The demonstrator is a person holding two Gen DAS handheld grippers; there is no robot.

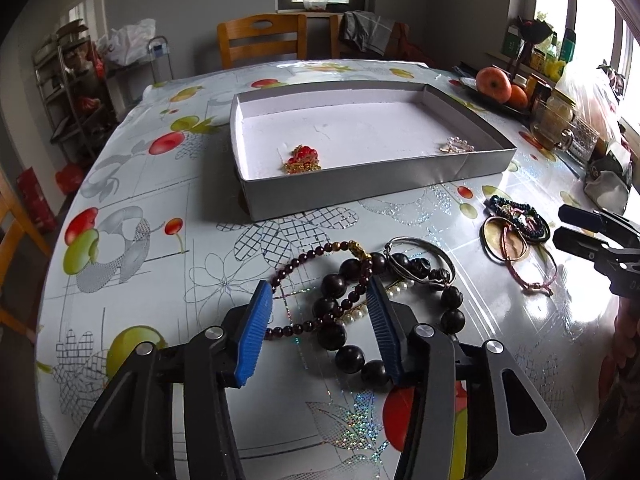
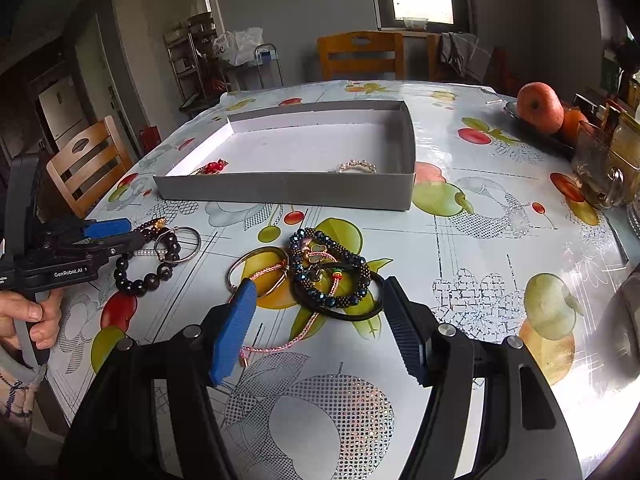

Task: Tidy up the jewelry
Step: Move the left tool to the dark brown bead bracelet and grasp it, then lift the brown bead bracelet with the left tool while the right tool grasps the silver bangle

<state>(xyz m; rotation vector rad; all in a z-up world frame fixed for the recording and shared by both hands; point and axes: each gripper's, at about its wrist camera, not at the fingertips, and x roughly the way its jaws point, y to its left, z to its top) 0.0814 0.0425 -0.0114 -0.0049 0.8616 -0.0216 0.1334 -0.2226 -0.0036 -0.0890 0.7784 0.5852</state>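
Note:
A shallow grey box (image 1: 360,192) (image 2: 280,192) lies across the table and holds a red and gold piece (image 1: 304,158) and a clear bead bracelet (image 1: 458,146). My left gripper (image 1: 318,282) (image 2: 134,234) stands open around a pile with a garnet bead bracelet (image 1: 312,252), a dark wooden bead bracelet (image 1: 352,268), a silver bangle (image 1: 420,246) and pearls (image 1: 396,290). The beads lie close to both pads. My right gripper (image 2: 319,282) (image 1: 560,223) is open just short of a second pile: a blue bead bracelet (image 2: 332,300), a gold bangle (image 2: 260,256), a black band (image 2: 360,314) and a pink cord (image 2: 280,346).
A plate with an apple (image 2: 538,106) and a glass mug (image 2: 600,176) stand at the table's right edge. Wooden chairs (image 1: 262,40) (image 2: 88,160) stand at the far and left sides. A person's hand (image 2: 28,316) holds the left gripper's handle.

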